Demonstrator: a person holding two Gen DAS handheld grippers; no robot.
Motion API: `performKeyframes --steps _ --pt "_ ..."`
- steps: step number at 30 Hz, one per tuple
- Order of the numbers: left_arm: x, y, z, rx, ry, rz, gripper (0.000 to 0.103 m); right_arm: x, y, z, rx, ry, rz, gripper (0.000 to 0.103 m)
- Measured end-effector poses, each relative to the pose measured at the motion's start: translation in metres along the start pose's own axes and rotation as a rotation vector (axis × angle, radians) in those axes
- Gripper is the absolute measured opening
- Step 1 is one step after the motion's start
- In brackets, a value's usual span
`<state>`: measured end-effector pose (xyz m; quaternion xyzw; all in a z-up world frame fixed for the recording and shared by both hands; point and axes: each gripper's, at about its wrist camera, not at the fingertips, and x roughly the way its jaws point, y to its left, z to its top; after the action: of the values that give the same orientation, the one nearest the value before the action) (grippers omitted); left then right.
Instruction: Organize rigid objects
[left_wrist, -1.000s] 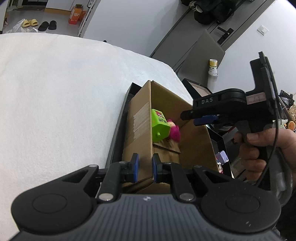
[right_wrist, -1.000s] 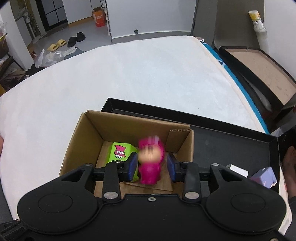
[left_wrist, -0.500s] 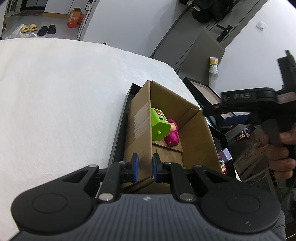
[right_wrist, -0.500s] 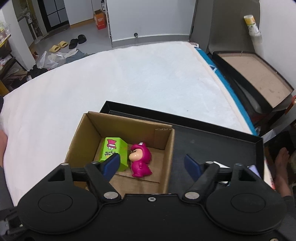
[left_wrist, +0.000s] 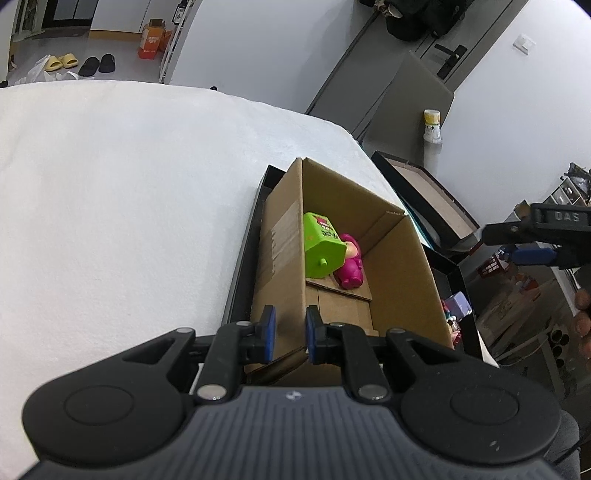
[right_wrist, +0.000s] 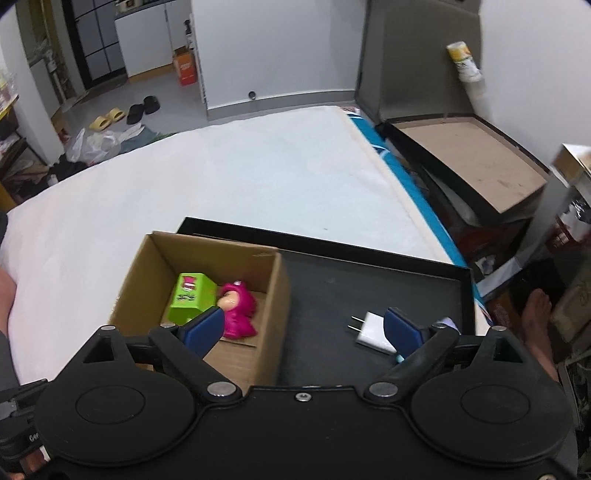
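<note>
An open cardboard box (left_wrist: 399, 273) (right_wrist: 155, 254) sits at the left end of a black tray (right_wrist: 369, 280) on a white-covered table. Inside lie a green block toy (left_wrist: 321, 243) (right_wrist: 190, 297) and a pink figure (left_wrist: 351, 266) (right_wrist: 238, 308), side by side. My left gripper (left_wrist: 288, 334) is shut on the box's near wall. My right gripper (right_wrist: 303, 326) is open and empty, above the box's right wall and the tray. A white plug adapter (right_wrist: 371, 330) lies on the tray by its right finger. The right gripper also shows in the left wrist view (left_wrist: 532, 243).
A purple object (left_wrist: 460, 304) and small items lie at the tray's right end. A second black tray with a brown bottom (right_wrist: 469, 155) and a bottle (right_wrist: 463, 61) are beyond the table's right edge. A person's foot (right_wrist: 537, 321) is to the right.
My right gripper opened, let the pink figure drop into the box beside the green toy, then rose and shifted right over the tray. The left gripper stayed on the box wall.
</note>
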<state>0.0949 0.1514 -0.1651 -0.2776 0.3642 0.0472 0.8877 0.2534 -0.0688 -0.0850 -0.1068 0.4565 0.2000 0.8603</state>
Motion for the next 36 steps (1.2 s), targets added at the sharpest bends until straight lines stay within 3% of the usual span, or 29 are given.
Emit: performKeyframes --steps 8,22,30,36 --pt "0.002 -0.002 -0.002 0.014 -0.008 0.017 0.014 0.001 -0.042 -0.013 0.146 0.056 0.009 0.093" --pt "0.002 -0.002 -0.002 0.011 -0.016 0.021 0.014 0.008 -0.071 -0.037 0.146 0.116 -0.073 0.091" --pt "0.001 0.000 -0.003 0.003 -0.021 0.022 0.014 0.023 -0.077 -0.044 0.160 0.147 -0.079 0.076" --pt "0.001 0.000 -0.004 0.004 -0.022 0.022 0.014 0.045 -0.090 -0.053 0.243 0.195 -0.094 0.065"
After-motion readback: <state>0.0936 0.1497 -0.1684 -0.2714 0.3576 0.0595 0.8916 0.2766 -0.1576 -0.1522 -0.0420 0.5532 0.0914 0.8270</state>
